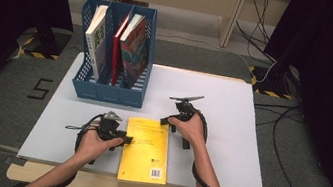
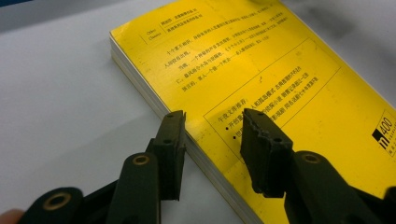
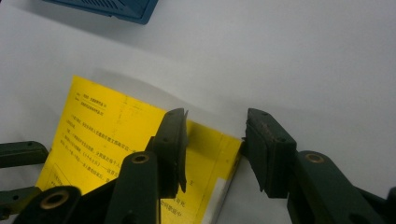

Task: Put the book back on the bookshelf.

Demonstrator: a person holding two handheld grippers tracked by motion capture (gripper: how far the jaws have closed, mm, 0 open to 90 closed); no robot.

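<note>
Yellow book point(image 1: 146, 150) flat on the white desk point(image 1: 229, 134), tongs at both its long edges.

The left tongs point(image 2: 212, 140) stand apart, straddling the page edge at the book's left side, one jaw over the cover, the other beside it on the desk. The right tongs point(image 3: 215, 140) are also apart, set about the far right corner. This looks like the approach to a two-handed lift, perhaps toward the blue file rack point(image 1: 114, 57) holding three books. Next, each pair must close on its edge before any raising.
</note>
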